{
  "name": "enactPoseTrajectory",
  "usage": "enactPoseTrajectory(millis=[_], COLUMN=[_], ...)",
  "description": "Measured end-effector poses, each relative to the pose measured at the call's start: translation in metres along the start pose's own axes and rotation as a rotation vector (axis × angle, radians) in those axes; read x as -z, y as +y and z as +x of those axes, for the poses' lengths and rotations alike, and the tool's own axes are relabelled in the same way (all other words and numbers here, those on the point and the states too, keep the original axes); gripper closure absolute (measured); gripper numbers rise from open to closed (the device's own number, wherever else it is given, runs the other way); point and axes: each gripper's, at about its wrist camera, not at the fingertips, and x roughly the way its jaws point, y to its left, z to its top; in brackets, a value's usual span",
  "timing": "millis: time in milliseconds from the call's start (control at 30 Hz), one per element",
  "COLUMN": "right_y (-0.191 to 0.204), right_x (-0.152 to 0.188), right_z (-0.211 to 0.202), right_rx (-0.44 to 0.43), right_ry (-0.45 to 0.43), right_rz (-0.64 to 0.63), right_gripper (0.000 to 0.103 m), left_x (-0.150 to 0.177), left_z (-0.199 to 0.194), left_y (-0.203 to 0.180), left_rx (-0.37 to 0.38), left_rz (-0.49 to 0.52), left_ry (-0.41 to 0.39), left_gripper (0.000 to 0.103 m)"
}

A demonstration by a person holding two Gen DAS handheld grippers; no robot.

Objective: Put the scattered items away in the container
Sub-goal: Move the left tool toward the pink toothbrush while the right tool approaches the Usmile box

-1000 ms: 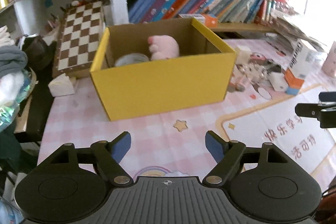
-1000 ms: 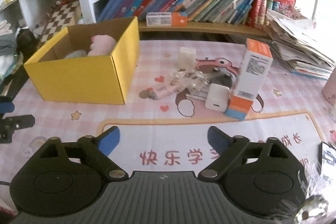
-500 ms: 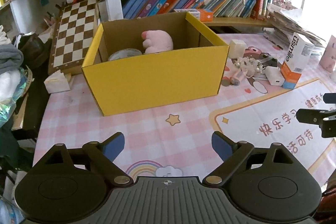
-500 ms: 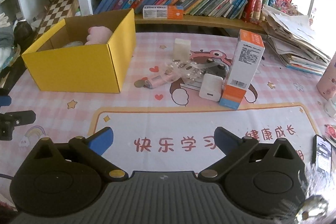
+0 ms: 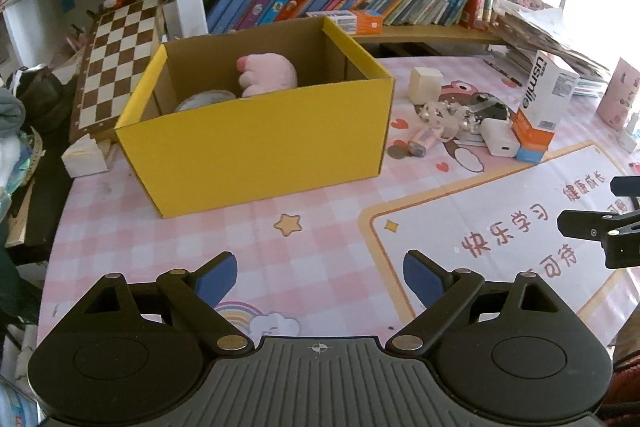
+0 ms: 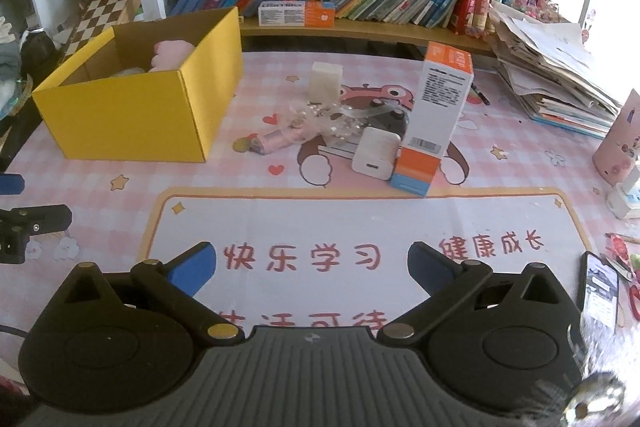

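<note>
Both hand-held grippers hang over the table (image 6: 500,163) with jaws spread wide and nothing between them: the left hand-held gripper (image 5: 318,277) above the pink checked cloth, the right hand-held gripper (image 6: 312,263) above the white panel with red characters.

The left wrist view looks down into the yellow cardboard box (image 5: 256,147) and shows a pink plush paw (image 5: 268,75) beside a round pale lid-like object (image 5: 206,99); the right wrist view shows only the paw's top. The right view gives the scattered pile more clearly, just right of the box: a white cube (image 6: 326,81), a beaded tangle (image 6: 336,119), a pink tube (image 6: 276,141), a white charger (image 6: 376,153) and an upright orange-and-white carton (image 6: 436,119). Only that view shows the phone (image 6: 598,291) at the right edge.
</note>
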Motion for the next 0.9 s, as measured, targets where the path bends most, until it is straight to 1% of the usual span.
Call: enactPoseTrajectory(millis=[300,633,900], right_y=[-0.021,-0.048,-0.075], right_x=[0.003,0.009,0.009], right_z=[0.002,0.006,0.010], right_rx=[-0.014,-0.031,-0.036], right_ry=[0.011,0.026,0.016], right_rz=[-0.003,-0.017,-0.024], right_gripper=[0.000,0.000,0.000], left_x=[-0.001,0.000,0.000], left_z=[0.003,0.010,0.016], left_y=[-0.023,-0.058,-0.083], left_rx=[-0.007,-0.007,-0.028], left_rz=[0.007,0.024,0.006], left_ry=[0.016,0.043,0.052], left_gripper=[0.010,0.010,0.010])
